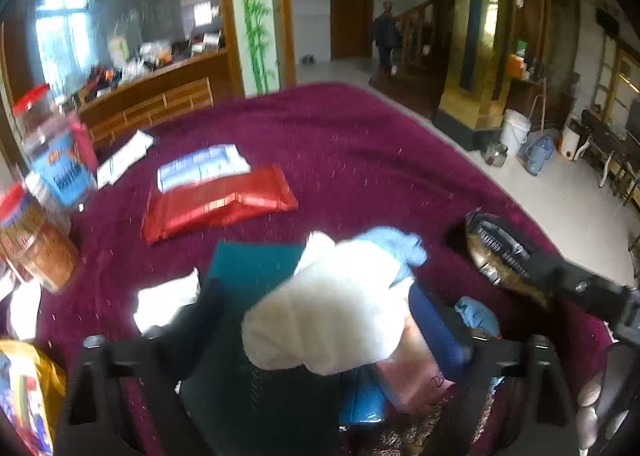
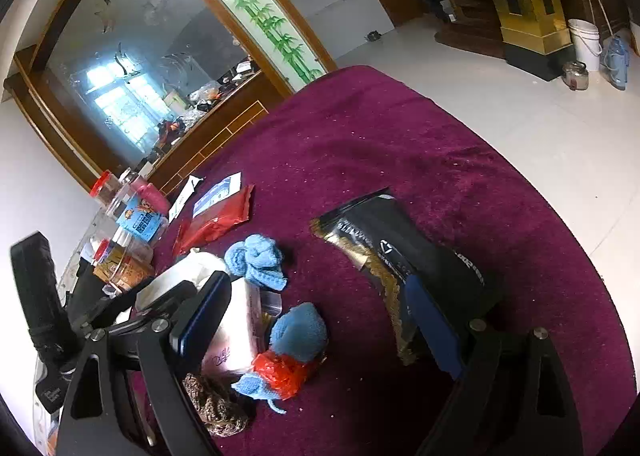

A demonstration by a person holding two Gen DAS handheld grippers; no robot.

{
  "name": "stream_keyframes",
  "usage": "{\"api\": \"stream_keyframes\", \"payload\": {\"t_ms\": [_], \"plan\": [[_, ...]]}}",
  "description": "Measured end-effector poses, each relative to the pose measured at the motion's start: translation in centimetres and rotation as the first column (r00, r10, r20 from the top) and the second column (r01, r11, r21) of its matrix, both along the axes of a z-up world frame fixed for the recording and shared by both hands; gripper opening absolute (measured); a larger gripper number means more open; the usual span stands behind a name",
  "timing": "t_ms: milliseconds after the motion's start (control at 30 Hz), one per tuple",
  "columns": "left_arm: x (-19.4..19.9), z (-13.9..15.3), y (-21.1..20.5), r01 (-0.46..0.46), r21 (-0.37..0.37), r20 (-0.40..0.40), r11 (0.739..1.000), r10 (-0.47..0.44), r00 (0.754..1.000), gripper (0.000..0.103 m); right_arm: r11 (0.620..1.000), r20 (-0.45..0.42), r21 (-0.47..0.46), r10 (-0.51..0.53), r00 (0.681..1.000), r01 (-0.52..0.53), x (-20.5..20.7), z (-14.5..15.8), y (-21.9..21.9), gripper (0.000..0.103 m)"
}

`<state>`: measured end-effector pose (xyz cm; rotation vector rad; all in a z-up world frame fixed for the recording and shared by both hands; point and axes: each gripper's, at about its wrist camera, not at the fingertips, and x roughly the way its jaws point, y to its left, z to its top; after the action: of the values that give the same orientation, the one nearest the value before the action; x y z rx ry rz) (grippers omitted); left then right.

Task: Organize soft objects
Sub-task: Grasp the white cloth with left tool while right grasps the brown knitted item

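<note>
A white fluffy bundle (image 1: 332, 316) sits between the fingers of my left gripper (image 1: 316, 294), which is shut on it, its blue right pad (image 1: 434, 320) pressed against its side. It hangs over a pink box (image 1: 416, 380), with a light blue knit piece (image 1: 398, 246) just behind. In the right wrist view my right gripper (image 2: 316, 322) stands open low over the magenta table cloth (image 2: 400, 144). A blue knit item with red plastic (image 2: 294, 348) lies between its fingers, untouched. Its right finger (image 2: 434, 330) overlaps a black and gold bag (image 2: 404, 252).
A red foil pack (image 1: 218, 204), a white and blue packet (image 1: 204, 166) and a teal sheet (image 1: 248, 268) lie farther back. Snack jars (image 1: 56, 160) crowd the left edge. Brown knitwear (image 2: 218, 406) lies near the pink box (image 2: 236, 336). The table's right edge drops to the tiled floor (image 2: 560, 128).
</note>
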<state>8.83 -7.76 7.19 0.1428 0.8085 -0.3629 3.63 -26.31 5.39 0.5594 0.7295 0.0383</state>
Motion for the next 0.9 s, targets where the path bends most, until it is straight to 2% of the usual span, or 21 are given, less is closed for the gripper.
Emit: {"api": "stream_keyframes", "payload": {"t_ms": [33,67,100,133,233,400,600,767,900], "plan": [[0.2,-0.3,0.2,0.01,-0.016,-0.033,1.0,-0.011,0.999,0.04,1.0,-0.002,-0.004,-0.003,1.0,0.002,0.0,-0.1,0.0,0.088],[-0.2,0.1,0.5,0.001,-0.012,-0.006,1.0,-0.001,1.0,0.035,1.0,-0.004,-0.009,-0.003,1.0,0.003,0.0,-0.1,0.0,0.088],[-0.4,0.3,0.7,0.005,-0.025,-0.009,1.0,-0.005,1.0,0.024,1.0,-0.005,-0.013,-0.002,1.0,0.002,0.0,-0.1,0.1,0.088],[-0.6,0.6,1.1,0.01,-0.054,-0.025,0.999,-0.011,1.0,0.023,1.0,-0.007,-0.02,0.001,1.0,-0.001,0.0,-0.1,0.2,0.088],[-2.1,2.2,2.9,-0.005,-0.107,0.0,0.994,0.005,1.0,0.023,0.999,-0.011,-0.035,0.003,1.0,-0.003,0.0,-0.2,0.3,0.088],[-5.5,4.4,6.6,-0.012,-0.231,-0.007,0.973,0.01,1.0,0.023,0.999,-0.002,-0.033,-0.037,0.999,0.037,-0.2,-0.1,-0.6,0.088],[-10.9,5.9,11.8,-0.03,-0.332,-0.003,0.943,0.03,1.0,0.023,0.986,0.001,0.055,-0.155,0.988,0.154,-1.2,-0.6,-3.8,0.088],[-13.9,5.9,17.1,-0.123,-0.395,-0.041,0.911,0.117,0.992,0.023,0.987,-0.027,0.029,-0.158,0.987,0.159,-0.8,-1.1,-3.7,0.088],[-16.2,5.7,20.7,-0.191,-0.414,-0.045,0.89,0.189,0.981,0.024,0.988,-0.013,-0.005,-0.156,0.988,0.156,-1.0,-0.8,-3.1,0.088]]}}
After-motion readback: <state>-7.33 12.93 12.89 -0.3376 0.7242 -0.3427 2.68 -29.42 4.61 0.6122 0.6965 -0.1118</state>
